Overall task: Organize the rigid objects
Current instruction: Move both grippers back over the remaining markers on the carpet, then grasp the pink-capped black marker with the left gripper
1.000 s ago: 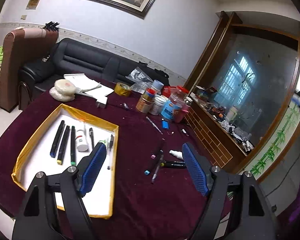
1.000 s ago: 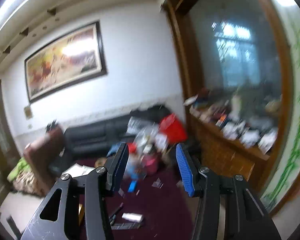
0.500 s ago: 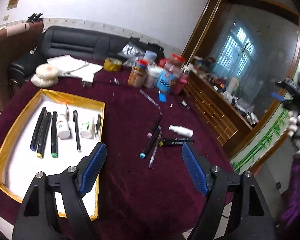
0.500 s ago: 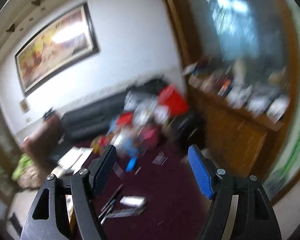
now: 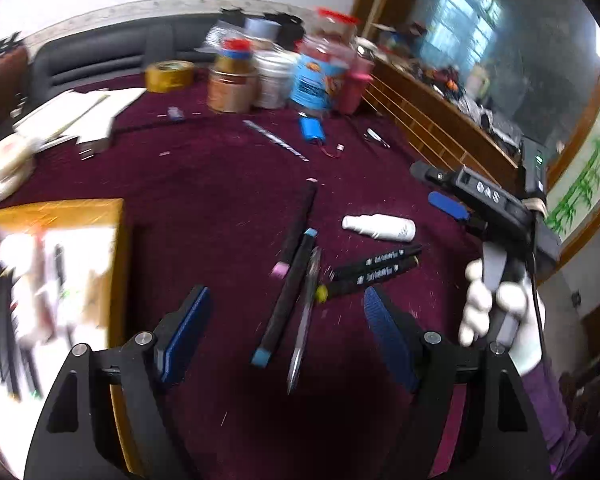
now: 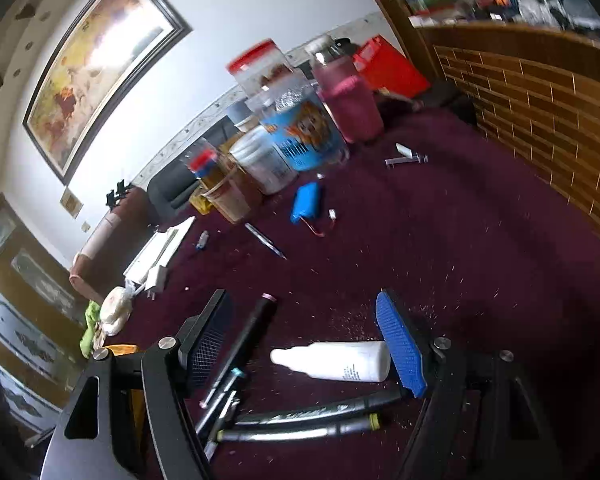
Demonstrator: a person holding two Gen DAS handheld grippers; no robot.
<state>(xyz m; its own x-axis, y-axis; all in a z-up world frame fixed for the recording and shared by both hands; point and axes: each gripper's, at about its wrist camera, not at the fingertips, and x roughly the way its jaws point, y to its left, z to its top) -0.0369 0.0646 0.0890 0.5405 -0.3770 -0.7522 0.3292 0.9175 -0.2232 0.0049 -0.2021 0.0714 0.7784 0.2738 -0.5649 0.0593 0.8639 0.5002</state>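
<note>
Left hand-held gripper (image 5: pixel 286 334): black angular frame with triangular cut-outs, silver round screws at the joints, and blue ribbed pads on both fingers (image 5: pixel 384 340). Right hand-held gripper (image 6: pixel 304 346): the same black frame and silver screws, with a bright blue textured pad on one finger and a darker mesh-like pad on the other. Its black body carries white markings, a grey handle and a black cable. The hand (image 5: pixel 500 320) wears a white glove above a purple sleeve (image 5: pixel 556 412).

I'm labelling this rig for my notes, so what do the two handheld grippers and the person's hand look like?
Both the left gripper and right gripper have black angular frames, silver screws and blue ribbed pads. The right hand wears a white glove above a purple sleeve.
</note>
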